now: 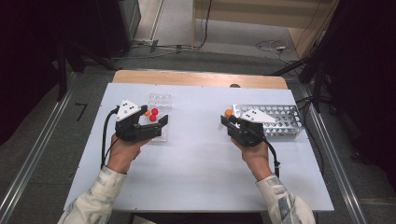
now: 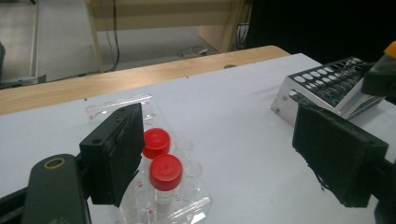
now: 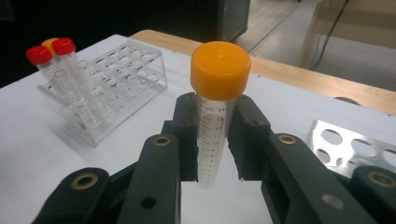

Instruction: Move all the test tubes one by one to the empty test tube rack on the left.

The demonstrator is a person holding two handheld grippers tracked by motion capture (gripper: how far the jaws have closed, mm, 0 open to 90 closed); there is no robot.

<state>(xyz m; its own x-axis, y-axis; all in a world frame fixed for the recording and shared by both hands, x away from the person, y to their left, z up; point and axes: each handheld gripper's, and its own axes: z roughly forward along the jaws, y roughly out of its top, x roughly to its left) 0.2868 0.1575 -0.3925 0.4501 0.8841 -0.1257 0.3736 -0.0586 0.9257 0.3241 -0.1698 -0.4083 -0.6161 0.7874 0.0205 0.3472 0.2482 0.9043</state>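
Tube (image 3: 215, 122) with orange cap stands upright, long axis near vertical, clenched between the pads of the right gripper (image 1: 229, 122), just beside the near-left corner of the metal perforated rack (image 1: 286, 122). The coming move, as I judge it, turns on this: the rack's holes lie to the right of and slightly beyond the tube, so the right hand (image 1: 256, 156) is the nearer one and need only carry it over a hole and lower it straight. Left gripper (image 1: 156, 127) hangs released, jaws wide, at the clear plastic rack (image 2: 161, 186), which holds two red-capped tubes (image 2: 164, 179) (a third orange-capped one behind them). Surface: white tabletop (image 1: 196, 163), wooden edge at the far side. Room: grey floor, loose cables, dark stands on both sides.
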